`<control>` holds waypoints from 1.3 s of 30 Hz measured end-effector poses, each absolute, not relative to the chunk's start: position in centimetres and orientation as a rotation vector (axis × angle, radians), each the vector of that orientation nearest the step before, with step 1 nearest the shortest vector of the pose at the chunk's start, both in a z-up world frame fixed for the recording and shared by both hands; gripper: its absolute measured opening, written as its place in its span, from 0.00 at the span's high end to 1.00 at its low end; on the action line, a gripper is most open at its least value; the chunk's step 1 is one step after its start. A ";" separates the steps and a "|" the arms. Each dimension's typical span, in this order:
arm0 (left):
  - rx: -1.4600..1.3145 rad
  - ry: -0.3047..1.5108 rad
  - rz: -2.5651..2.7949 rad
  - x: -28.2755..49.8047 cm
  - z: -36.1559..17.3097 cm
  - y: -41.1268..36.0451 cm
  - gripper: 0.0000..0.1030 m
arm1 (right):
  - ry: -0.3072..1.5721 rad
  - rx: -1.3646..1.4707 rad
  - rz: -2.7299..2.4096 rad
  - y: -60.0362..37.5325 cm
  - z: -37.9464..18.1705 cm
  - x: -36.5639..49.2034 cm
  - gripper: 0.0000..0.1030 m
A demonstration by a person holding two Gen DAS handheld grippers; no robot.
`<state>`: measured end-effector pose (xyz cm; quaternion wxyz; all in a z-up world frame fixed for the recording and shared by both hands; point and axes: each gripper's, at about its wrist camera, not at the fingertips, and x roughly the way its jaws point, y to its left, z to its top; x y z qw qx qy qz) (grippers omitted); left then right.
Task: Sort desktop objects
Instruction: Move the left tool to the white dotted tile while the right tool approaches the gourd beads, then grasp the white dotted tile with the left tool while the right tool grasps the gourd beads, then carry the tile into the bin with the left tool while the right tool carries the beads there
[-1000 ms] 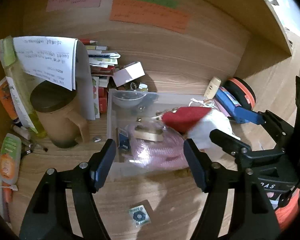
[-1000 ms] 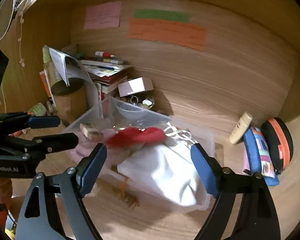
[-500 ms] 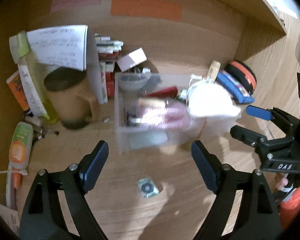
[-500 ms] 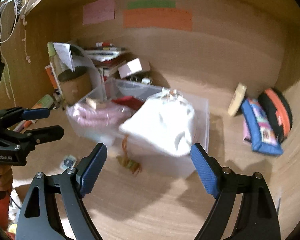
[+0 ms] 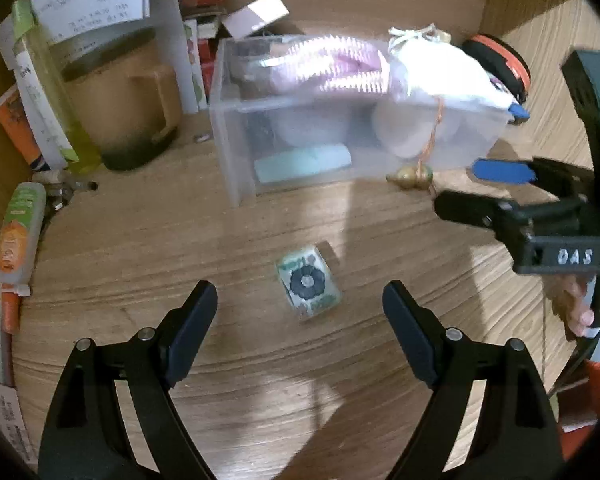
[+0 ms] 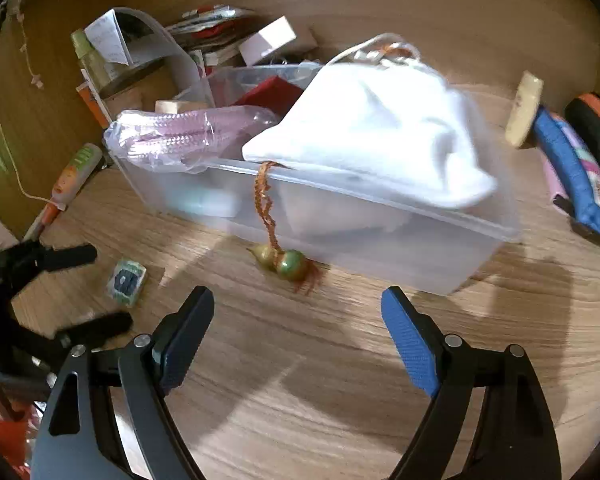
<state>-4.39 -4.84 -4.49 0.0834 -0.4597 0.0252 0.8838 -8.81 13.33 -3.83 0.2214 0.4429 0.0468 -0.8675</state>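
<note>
A clear plastic box (image 5: 236, 152) (image 6: 380, 248) stands on the wooden desk. It holds a white drawstring bag (image 5: 440, 68) (image 6: 380, 128) and a pink ribbed item in plastic wrap (image 5: 328, 68) (image 6: 188, 132). A gourd charm (image 5: 410, 178) (image 6: 284, 264) hangs from the box on an orange cord and rests on the desk. A small green-and-white packet (image 5: 308, 282) (image 6: 126, 280) lies flat just ahead of my left gripper (image 5: 299, 291) (image 6: 88, 292), which is open and empty. My right gripper (image 6: 298, 296) (image 5: 488, 188) is open too, in front of the charm.
Left of the box are a brown lidded mug (image 5: 128, 96), a green bottle (image 5: 48, 100), an orange-green tube (image 5: 20, 232) and stacked books. Behind the box sits a small white box (image 5: 256, 16). A cream tube (image 6: 524, 108), a blue pouch (image 6: 576, 176) and a round orange-black case (image 6: 596, 128) lie to the right.
Both grippers have sunk toward the desk and tipped downward. The left jaws stand wider than a second ago. The packet and the charm now sit much closer to the fingertips.
</note>
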 end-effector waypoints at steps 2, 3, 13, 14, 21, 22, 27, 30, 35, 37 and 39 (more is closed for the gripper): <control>-1.358 0.087 2.645 -4.1 -4.5 -4.8 0.18 | 0.122 1.237 -2.385 12.8 -4.2 -9.1 0.20; -1.347 0.088 2.646 -4.0 -4.3 -4.8 0.18 | 0.120 1.247 -2.373 12.5 -4.3 -9.3 0.20; -1.395 0.120 2.631 -4.6 -4.9 -4.6 0.48 | 0.181 1.237 -2.359 9.4 -5.2 -9.6 0.25; -1.389 0.135 2.640 -4.5 -4.9 -4.5 0.50 | 0.181 1.241 -2.362 9.2 -5.3 -9.7 0.27; -1.371 0.123 2.655 -4.2 -4.8 -4.9 0.77 | 0.164 1.253 -2.409 9.1 -5.5 -9.5 0.41; -1.370 0.118 2.656 -4.1 -4.8 -5.0 0.77 | 0.159 1.256 -2.424 9.2 -5.5 -9.5 0.47; -1.348 0.097 2.661 -3.7 -4.6 -5.3 0.77 | 0.146 1.258 -2.434 9.9 -5.6 -9.6 0.72; -1.316 0.078 2.674 -3.3 -4.2 -5.4 0.77 | 0.134 1.249 -2.421 10.0 -5.6 -9.4 0.72; -1.288 -0.022 2.686 -3.2 -3.1 -6.0 0.77 | 0.075 1.220 -2.354 10.6 -5.1 -8.4 0.72; -1.252 -0.041 2.705 -2.8 -2.3 -6.4 0.77 | 0.066 1.194 -2.344 10.9 -4.6 -7.6 0.72; -1.213 -0.061 2.716 -2.9 -1.2 -6.5 0.77 | 0.067 1.154 -2.353 11.0 -3.7 -6.7 0.72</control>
